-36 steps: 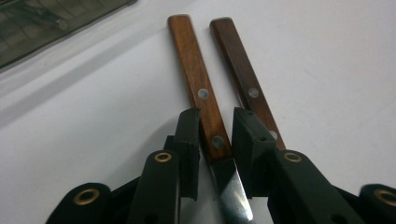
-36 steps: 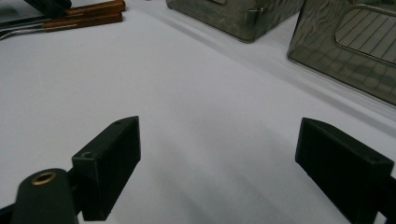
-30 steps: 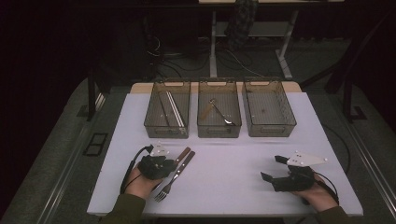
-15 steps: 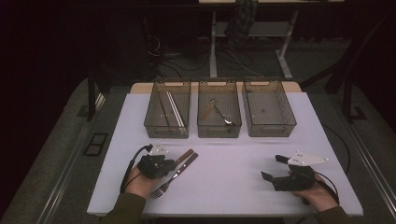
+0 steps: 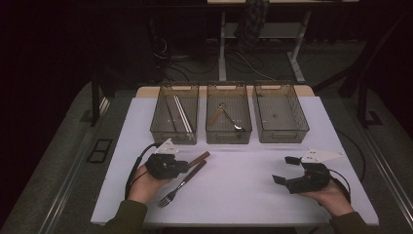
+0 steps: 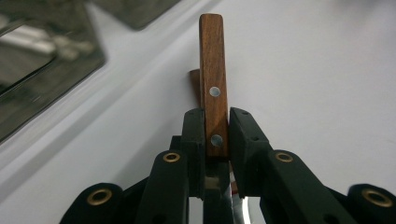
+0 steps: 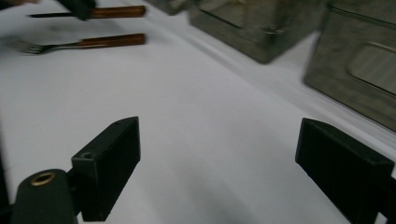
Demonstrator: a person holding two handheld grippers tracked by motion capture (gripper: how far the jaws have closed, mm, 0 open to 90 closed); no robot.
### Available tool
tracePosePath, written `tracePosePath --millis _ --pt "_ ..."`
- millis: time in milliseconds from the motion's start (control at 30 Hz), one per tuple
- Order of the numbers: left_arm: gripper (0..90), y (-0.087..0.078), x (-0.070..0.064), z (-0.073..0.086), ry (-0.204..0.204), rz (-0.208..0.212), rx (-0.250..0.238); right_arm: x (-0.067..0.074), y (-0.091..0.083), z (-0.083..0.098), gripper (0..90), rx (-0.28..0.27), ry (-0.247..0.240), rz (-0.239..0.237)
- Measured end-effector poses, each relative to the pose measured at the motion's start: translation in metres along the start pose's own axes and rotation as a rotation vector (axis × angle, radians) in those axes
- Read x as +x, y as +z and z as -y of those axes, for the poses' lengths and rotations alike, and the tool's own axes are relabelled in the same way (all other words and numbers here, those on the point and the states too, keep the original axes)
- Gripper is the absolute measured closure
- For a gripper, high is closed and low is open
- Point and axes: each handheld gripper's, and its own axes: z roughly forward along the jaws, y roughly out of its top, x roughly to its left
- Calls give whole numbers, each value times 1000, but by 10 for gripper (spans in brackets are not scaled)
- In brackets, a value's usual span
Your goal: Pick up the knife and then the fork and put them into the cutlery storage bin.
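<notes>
The wooden-handled knife (image 6: 214, 84) sits pinched between the jaws of the left gripper (image 6: 217, 135), which press on both sides of the brown handle beside its two metal rivets; the handle end sticks out past the jaw tips. From the high view, the knife (image 5: 198, 158) is at the near left of the white table (image 5: 253, 195), its handle pointing toward the bins. Just beside it a wooden-handled metal fork (image 5: 182, 184) lies flat on the table, tines toward the person. The left gripper (image 5: 181, 165) is cupped from below by the left hand (image 5: 141, 183), forearm coming in from the near edge. The right gripper (image 5: 284, 170) rests in the right hand (image 5: 331, 195) at the near right, well apart from the cutlery, its jaws spread wide with nothing between them. Three clear plastic bins (image 5: 229, 119) stand in a row across the far side of the table.
</notes>
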Motion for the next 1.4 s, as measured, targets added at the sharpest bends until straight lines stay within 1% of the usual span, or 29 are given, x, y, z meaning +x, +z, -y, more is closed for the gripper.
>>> tracePosePath --millis 33,67,200,300,400,600,667,733,867,900,933,1033,1067,1100,1200,1267,1367,1400 --pt "764 1 -2 -3 15 22 3 -1 1 -4 138 21 -5 -39" --pt "764 3 -5 -7 31 37 9 0 2 -7 140 38 -22 -54" --pt "763 11 -16 -22 94 91 21 4 8 -17 142 67 -85 -74" --pt "763 18 -23 -33 129 133 22 7 13 -24 142 78 -125 -82" --pt "763 25 -30 -44 171 169 29 9 16 -30 142 85 -154 -98" --pt "763 38 -43 -62 240 237 46 15 21 -43 142 90 -194 -130" --pt "763 42 -47 -68 262 258 54 17 24 -47 142 93 -209 -152" --pt "763 46 -50 -73 281 284 64 21 28 -52 142 104 -231 -165" --pt "763 54 -54 -83 321 336 82 28 38 -62 143 137 -272 -216" --pt "763 55 -56 -84 328 344 86 30 41 -64 143 149 -284 -227" --pt "763 57 -57 -86 344 347 88 32 44 -65 147 161 -300 -234" --pt "763 60 -60 -87 364 360 91 36 53 -67 154 203 -330 -257" --pt "763 60 -61 -86 370 368 89 38 55 -66 186 221 -329 -266" --pt "763 60 -63 -86 377 374 92 40 57 -65 207 234 -345 -276" --pt "763 62 -68 -85 406 383 98 43 62 -61 262 266 -355 -295" --pt "763 62 -71 -85 419 389 100 46 65 -59 328 277 -364 -322" --pt "763 63 -75 -86 436 405 105 50 68 -57 422 311 -379 -354" --pt "763 64 -77 -86 439 408 106 51 69 -57 445 320 -376 -363"
